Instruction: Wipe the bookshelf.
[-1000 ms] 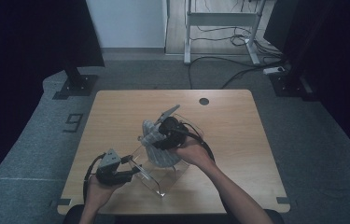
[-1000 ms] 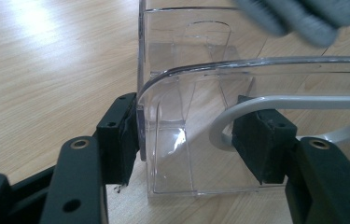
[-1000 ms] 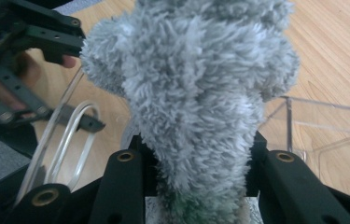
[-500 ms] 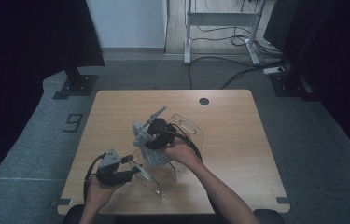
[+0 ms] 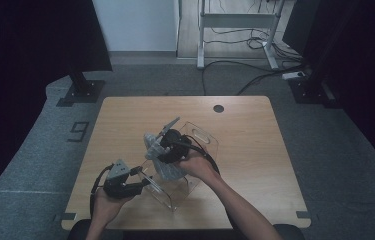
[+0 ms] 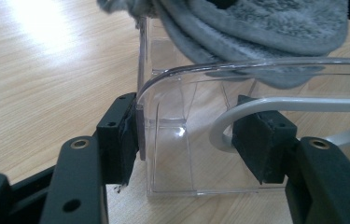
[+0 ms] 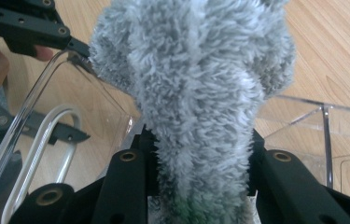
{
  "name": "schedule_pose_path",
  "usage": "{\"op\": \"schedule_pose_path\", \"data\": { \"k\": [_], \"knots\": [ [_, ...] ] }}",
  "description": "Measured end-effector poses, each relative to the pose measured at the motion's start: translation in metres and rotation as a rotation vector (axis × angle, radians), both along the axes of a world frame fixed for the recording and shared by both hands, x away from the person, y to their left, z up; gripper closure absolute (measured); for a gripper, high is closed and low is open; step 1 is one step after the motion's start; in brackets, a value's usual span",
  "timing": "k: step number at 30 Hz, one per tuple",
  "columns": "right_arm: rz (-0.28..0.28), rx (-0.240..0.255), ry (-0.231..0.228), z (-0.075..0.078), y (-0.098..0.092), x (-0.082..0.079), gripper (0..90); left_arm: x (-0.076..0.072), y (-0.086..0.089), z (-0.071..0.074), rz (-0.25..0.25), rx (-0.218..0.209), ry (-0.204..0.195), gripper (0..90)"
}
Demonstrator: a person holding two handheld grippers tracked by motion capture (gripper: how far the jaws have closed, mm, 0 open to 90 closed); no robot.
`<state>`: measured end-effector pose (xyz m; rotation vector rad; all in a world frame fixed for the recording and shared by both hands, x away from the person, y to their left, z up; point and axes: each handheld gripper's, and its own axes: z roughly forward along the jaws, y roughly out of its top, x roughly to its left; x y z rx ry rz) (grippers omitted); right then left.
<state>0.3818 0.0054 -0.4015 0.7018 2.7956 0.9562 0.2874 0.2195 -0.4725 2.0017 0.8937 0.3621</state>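
Grey fleece cloth (image 7: 196, 93) is pinched between the jaws of the right gripper (image 5: 167, 145), whose pads are pressed into the bunched pile. Compared with a second earlier, this gripper is seen further toward the left and the far side of the table, with the cloth now laid against the upper wall of the clear plastic box (image 5: 190, 165); its jaws have barely changed their spread. The left gripper (image 5: 142, 184) is found where it was before, and its pads (image 6: 121, 135) are clamped on the near corner of the box, one outside the wall and one inside by the white handle slot (image 6: 275, 105). The box is held tilted near the front edge of the wooden table (image 5: 255, 130). A round grommet hole (image 5: 218, 108) is set near the far edge. Grey carpet (image 5: 45, 150) is spread around the table, a white desk frame (image 5: 235, 20) with cables is seen beyond, and dark curtains are hung at both sides.
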Motion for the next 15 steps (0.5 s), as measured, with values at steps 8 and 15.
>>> {"op": "schedule_pose_path", "data": {
  "k": [8,15],
  "knots": [
    [0.008,-0.001,-0.004,0.001,-0.013,-0.010,63.9,0.000,-0.001,0.000,0.003,0.003,0.000,42.0],
    [0.008,0.001,0.000,0.000,-0.026,-0.022,63.8,0.000,-0.001,0.000,0.004,0.006,-0.001,41.9]
  ]
}}
